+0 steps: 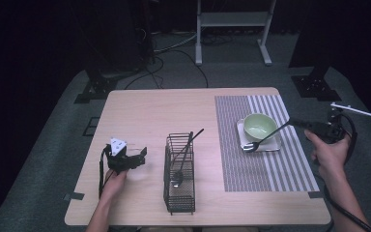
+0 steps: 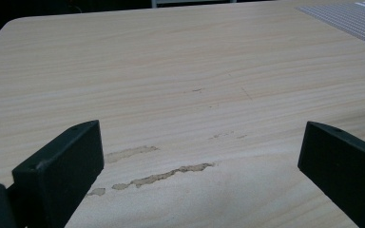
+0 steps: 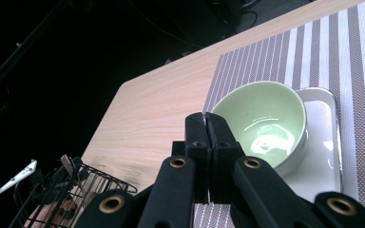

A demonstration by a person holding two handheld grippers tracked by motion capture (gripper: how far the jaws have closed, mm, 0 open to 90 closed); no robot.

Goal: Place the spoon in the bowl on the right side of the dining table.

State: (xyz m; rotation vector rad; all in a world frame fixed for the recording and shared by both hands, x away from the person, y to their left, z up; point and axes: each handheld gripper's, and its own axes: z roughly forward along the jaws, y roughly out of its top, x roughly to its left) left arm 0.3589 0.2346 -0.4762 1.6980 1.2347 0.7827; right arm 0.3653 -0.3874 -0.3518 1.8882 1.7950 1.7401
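Observation:
A black fork (image 1: 269,136) slants from my right gripper (image 1: 293,123) down to a white square plate (image 1: 275,143), and its tines rest on the plate's front edge. The right gripper is shut on the fork's handle end; in the right gripper view its jaws (image 3: 206,124) are pressed together and hide the handle. A pale green bowl (image 1: 259,126) sits on the plate, seen close as the bowl (image 3: 266,121). My left gripper (image 1: 141,154) rests on the bare table left of the wire basket (image 1: 179,175), its jaws wide open (image 2: 199,137) with nothing between them.
The black wire basket holds a spoon (image 1: 178,178) and another dark utensil (image 1: 193,137) leaning out of it. A striped placemat (image 1: 251,169) covers the table's right side under the plate. Worn patches (image 2: 164,175) mark the wooden top.

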